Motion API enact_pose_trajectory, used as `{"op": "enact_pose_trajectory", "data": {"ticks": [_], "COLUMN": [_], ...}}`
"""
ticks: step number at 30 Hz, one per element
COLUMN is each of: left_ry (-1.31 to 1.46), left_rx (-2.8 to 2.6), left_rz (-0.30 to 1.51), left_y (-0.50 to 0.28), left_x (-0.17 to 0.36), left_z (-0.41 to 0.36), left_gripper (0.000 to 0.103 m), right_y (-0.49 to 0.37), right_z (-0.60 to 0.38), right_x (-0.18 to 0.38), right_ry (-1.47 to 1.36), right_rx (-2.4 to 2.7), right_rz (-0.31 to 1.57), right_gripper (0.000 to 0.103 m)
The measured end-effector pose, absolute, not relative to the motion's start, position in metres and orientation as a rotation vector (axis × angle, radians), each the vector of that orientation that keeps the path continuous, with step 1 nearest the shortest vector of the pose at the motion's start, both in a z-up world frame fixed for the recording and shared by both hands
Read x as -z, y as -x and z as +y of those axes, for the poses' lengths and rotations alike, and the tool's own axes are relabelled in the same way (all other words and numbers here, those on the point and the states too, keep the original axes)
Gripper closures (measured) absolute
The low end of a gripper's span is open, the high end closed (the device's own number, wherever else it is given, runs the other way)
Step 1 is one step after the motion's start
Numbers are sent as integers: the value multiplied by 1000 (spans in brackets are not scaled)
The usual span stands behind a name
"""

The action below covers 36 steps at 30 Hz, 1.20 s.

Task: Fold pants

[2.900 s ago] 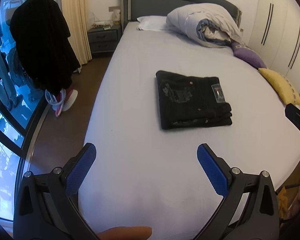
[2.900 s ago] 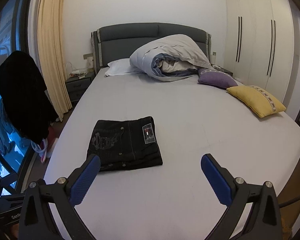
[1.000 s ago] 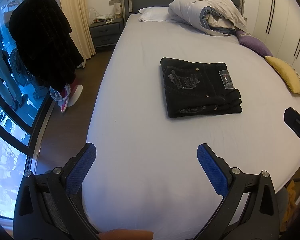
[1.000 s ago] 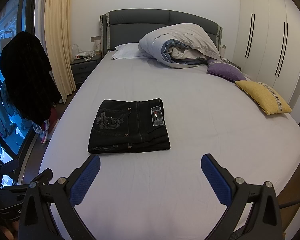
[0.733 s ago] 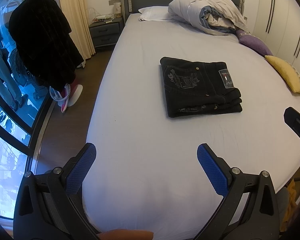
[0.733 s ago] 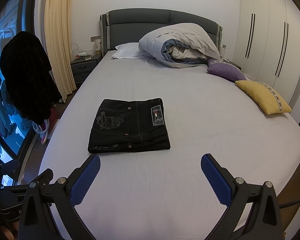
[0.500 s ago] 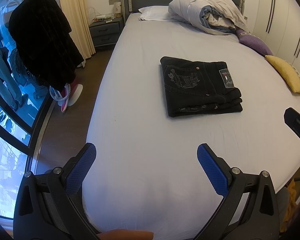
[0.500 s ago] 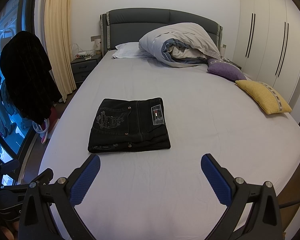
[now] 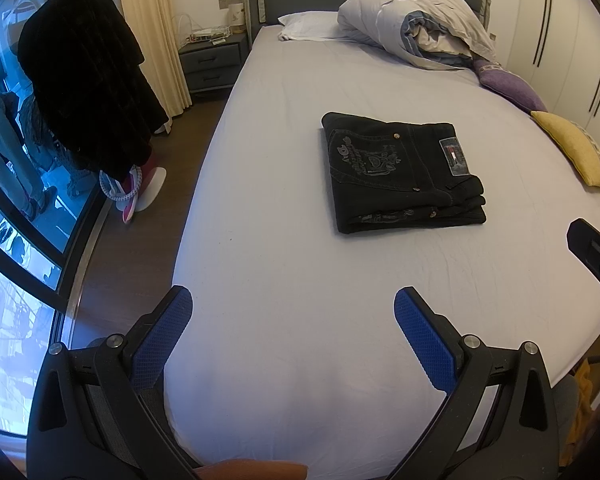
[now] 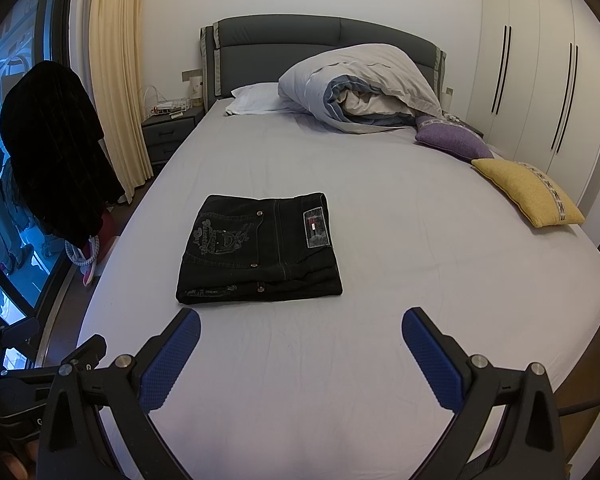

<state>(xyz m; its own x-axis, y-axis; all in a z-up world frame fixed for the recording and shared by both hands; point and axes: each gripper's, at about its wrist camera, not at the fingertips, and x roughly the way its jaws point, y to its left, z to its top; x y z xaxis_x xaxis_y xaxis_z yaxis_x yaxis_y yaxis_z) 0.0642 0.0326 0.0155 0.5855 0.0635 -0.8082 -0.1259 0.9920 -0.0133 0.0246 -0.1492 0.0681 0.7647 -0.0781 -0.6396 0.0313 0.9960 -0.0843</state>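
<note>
Bedroom floor, a dark window wall and a black coat on a stand fill the left of the left wrist view, and the bed (image 9: 300, 260) with its pale sheet takes up the rest. On the sheet, past the middle and toward the right, lie the pants (image 9: 404, 172): a black, compact rectangle with layered edges stacked at the near side, a back pocket and a label patch facing up. The left claw (image 9: 292, 320) hangs over the near end of the bed, well short of the pants, its blue pads spread wide with nothing between them. A bundled duvet (image 9: 412, 24) sits at the headboard end, apart from the pants.

Seen from the right wrist view, the same bed (image 10: 420, 280) stretches to the grey headboard, with a yellow cushion (image 10: 528, 196) at the right edge. The pants (image 10: 256, 248) rest flat left of centre, edges fairly square and no leg trailing out. The right claw (image 10: 300, 340) is likewise spread and empty, hovering just short of the bundle's near edge.

Judging from this, the folding looks finished; at most a small tidy of the slightly stepped near edges remains.
</note>
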Motion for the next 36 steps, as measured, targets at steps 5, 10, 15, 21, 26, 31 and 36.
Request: {"op": "enact_pose_trajectory", "data": {"ticks": [5, 10, 15, 21, 26, 31, 36], "left_ry": [72, 73, 72, 73, 73, 73, 72], "left_rx": [-110, -111, -111, -109, -111, -109, -110], "left_rz": [940, 940, 940, 941, 941, 942, 943], "left_y": [-63, -63, -63, -63, -63, -62, -62], "left_x": [-14, -14, -14, -15, -14, -13, -14], "left_z": [34, 33, 34, 34, 34, 34, 34], "left_gripper": [0, 0, 0, 0, 0, 0, 0], "right_y": [-26, -26, -26, -26, -26, -26, -27], "right_z": [-150, -150, -150, -150, -150, -150, -151], "right_x": [-69, -70, -70, -71, -71, -71, -72], "right_ry": [70, 70, 71, 70, 71, 71, 71], "right_rx": [59, 59, 58, 58, 57, 57, 57], "right_rz": [699, 699, 700, 701, 702, 703, 704], "right_gripper": [0, 0, 0, 0, 0, 0, 0]}}
